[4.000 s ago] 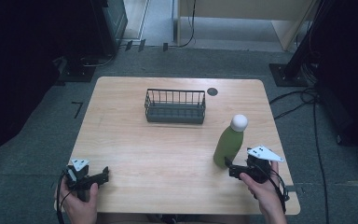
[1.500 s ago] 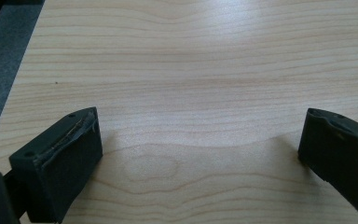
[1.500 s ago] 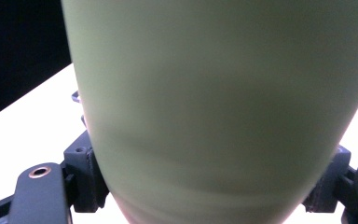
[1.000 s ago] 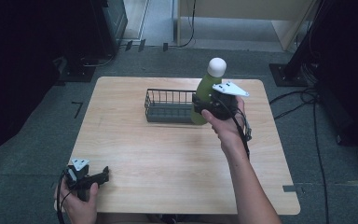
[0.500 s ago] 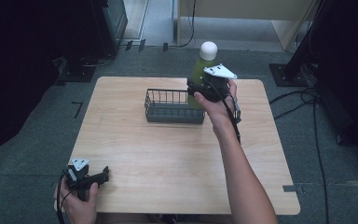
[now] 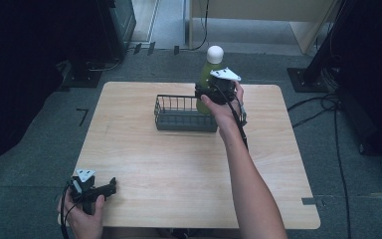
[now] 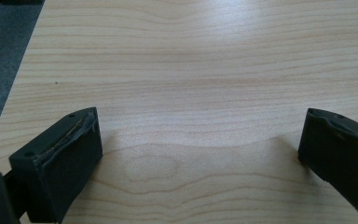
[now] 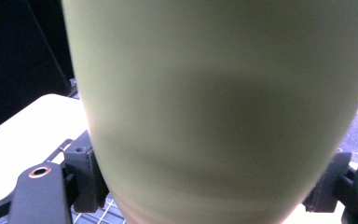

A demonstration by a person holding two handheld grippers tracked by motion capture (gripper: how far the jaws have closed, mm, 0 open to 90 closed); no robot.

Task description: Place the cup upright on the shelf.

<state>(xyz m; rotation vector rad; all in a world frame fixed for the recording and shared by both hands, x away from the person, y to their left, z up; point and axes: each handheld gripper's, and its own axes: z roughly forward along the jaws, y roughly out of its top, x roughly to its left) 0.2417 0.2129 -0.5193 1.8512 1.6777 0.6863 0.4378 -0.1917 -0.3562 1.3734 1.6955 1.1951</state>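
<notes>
Right gripper (image 6: 210,92) fingers pinching green bottle (image 6: 207,74) above wire basket (image 6: 184,114); left gripper (image 6: 110,186) fingers spread over table (image 6: 179,164)

A pale wooden surface (image 6: 179,164) with rounded corners stands on grey carpet. A dark wire basket (image 6: 184,114) sits on it toward the far edge. The left hand-held gripper (image 6: 110,186) rests at its near left corner.

No legible text, seemingly, anywhere.
</notes>
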